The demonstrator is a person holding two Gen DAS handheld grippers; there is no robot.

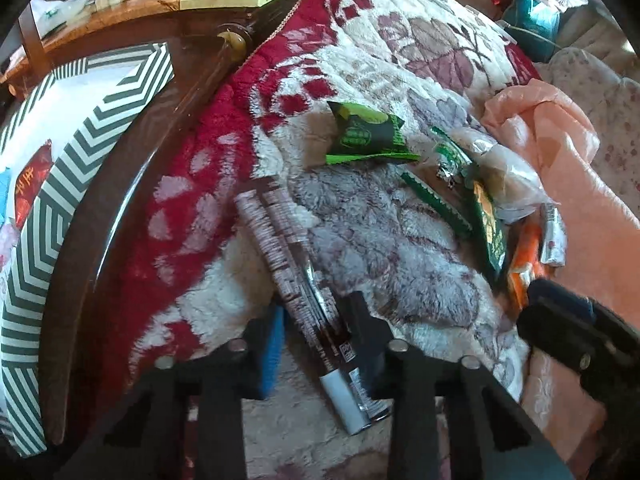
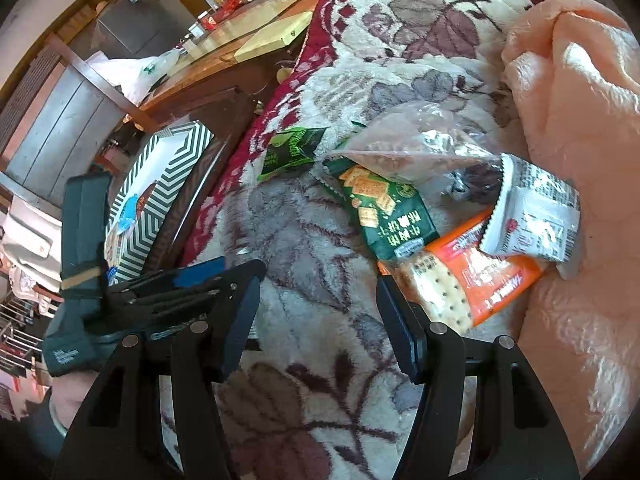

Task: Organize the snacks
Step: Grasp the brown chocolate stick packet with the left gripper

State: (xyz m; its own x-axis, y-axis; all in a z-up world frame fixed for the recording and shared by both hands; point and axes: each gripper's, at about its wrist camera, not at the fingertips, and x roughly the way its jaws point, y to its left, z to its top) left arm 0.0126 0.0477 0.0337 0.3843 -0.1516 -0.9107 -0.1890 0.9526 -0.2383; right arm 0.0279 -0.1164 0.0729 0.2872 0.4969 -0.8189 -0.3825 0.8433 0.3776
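Observation:
My left gripper is shut on a long brown snack packet and holds it over the floral blanket. The striped box with a few snacks inside sits to the left on the dark table. My right gripper is open and empty, just left of an orange cracker packet. Around it lie a dark green cracker packet, a silver packet, a clear plastic bag and a small green-black packet, which also shows in the left wrist view.
A peach blanket is bunched at the right. A dark wooden table borders the blanket on the left. A glass-topped table with a pale board stands behind. The left gripper shows in the right wrist view.

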